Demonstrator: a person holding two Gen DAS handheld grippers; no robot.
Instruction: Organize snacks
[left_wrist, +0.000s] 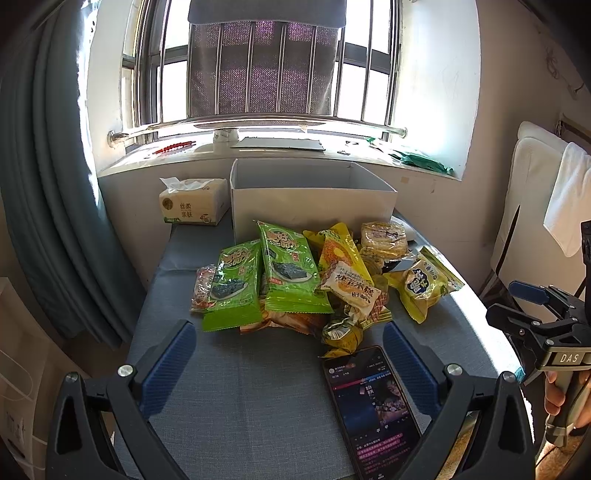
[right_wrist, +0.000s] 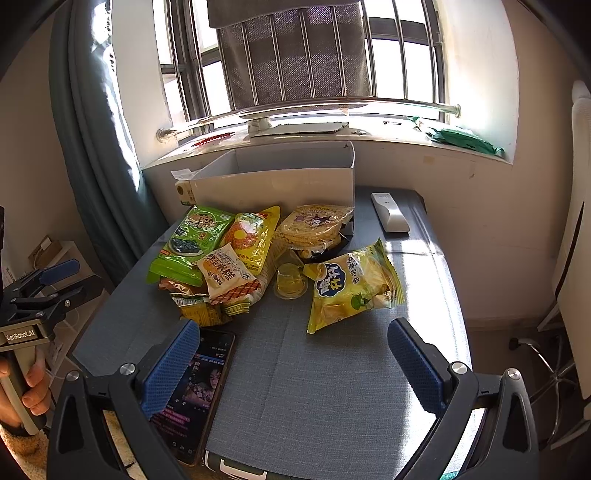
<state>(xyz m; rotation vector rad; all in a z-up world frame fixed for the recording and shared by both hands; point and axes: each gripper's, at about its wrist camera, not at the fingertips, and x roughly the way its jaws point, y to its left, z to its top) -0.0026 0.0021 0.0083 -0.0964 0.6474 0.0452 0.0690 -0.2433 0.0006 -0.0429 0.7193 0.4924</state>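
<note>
Both the left tongs (left_wrist: 290, 363) and right tongs (right_wrist: 295, 363) hang wide open and empty above the grey surface (right_wrist: 317, 387). A phone (left_wrist: 373, 410) lies nearest, beside the snack pile (left_wrist: 295, 280); the yellow chip bag (right_wrist: 352, 286) lies just apart. Behind stands the white box (left_wrist: 314, 199).

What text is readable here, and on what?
"DAS": right gripper body.
"GenRobot.AI": left gripper body.
"丝柔 亲肤": tissue pack.
Snack bags: large Chinese print, too distorted to quote safely.
Phone screen: too small to read.
</note>
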